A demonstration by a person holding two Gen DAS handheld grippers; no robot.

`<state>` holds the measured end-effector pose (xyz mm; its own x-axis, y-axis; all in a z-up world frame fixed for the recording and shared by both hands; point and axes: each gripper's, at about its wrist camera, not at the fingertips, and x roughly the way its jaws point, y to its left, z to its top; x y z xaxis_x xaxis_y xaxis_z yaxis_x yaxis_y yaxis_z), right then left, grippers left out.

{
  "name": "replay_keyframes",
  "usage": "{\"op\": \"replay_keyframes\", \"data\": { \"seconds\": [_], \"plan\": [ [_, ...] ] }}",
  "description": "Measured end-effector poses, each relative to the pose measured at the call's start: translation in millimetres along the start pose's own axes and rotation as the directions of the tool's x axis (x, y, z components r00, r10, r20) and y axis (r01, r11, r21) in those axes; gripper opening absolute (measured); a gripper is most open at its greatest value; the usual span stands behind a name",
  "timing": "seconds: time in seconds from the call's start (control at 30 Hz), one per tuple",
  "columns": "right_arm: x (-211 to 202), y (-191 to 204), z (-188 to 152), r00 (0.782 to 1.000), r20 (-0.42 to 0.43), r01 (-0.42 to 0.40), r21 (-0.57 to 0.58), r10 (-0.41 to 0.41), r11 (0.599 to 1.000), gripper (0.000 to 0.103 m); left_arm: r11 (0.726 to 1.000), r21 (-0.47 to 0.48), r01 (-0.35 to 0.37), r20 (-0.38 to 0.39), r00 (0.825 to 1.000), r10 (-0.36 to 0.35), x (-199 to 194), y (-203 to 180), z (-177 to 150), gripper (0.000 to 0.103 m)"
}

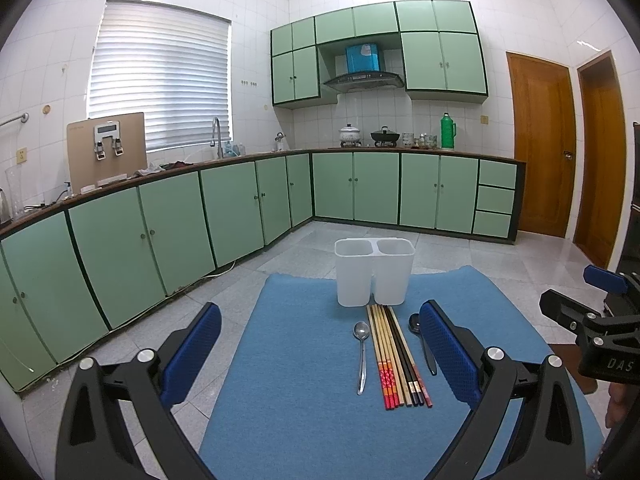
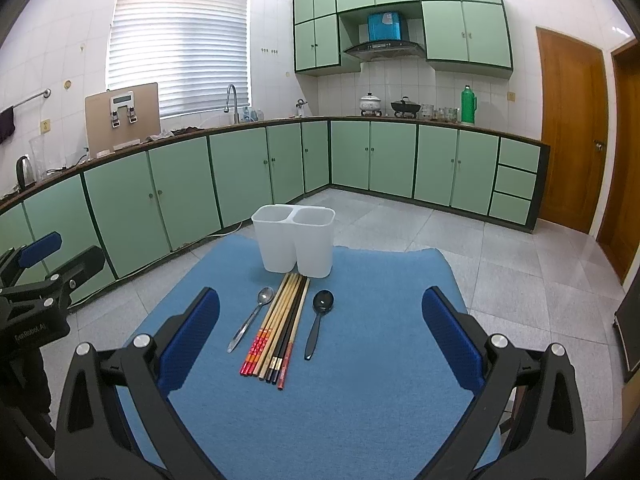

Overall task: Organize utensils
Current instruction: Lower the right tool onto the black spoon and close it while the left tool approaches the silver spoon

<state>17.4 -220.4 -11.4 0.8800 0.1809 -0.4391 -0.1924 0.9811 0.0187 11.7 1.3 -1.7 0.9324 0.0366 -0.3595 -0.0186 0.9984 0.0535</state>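
On blue mat: chopsticks between two spoons; both jaws wide open, empty.

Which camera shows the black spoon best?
The right wrist view: the black spoon lies fully in sight on the mat, bowl and handle clear. In the left wrist view the spoon is partly hidden behind the left gripper's finger.

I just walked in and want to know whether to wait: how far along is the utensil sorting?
Nothing looks done: both compartments of the white holder appear empty. Nothing is in hand; the left gripper and right gripper are open above the blue mat. All remains: the silver spoon, the chopsticks and the black spoon lie on the mat.
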Motion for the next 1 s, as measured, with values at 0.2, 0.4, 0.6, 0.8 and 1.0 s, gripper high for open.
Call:
{"op": "replay_keyframes", "data": {
  "seconds": [0.2,0.4,0.6,0.8,1.0],
  "plan": [
    [19.0,-2.8,0.7,1.0,-0.019,0.01,-0.006,-0.01,1.0,0.098,1.0,0.003,-0.005,-0.034,0.999,0.005,24.3,5.0,0.6,0.097],
    [73.3,-12.9,-4.1,0.995,-0.093,0.036,-0.012,-0.037,0.999,0.098,1.0,0.0,-0.031,-0.112,0.993,0.031,64.9,13.2,-10.6,0.097],
    [148.1,-26.2,-15.5,0.975,-0.219,0.05,0.013,-0.046,0.999,0.098,0.996,0.035,-0.088,-0.227,0.969,0.093,127.5,25.2,-27.1,0.097],
    [217.2,-34.4,-22.6,0.946,-0.319,0.085,0.054,-0.063,0.995,0.097,0.996,0.019,-0.092,-0.307,0.947,0.094,177.7,33.4,-44.7,0.097],
    [268.7,-24.3,-29.5,0.918,-0.394,0.082,0.055,-0.054,0.995,0.081,0.996,0.013,-0.085,-0.345,0.935,0.084,212.1,37.2,-54.4,0.097]
  ]
}}
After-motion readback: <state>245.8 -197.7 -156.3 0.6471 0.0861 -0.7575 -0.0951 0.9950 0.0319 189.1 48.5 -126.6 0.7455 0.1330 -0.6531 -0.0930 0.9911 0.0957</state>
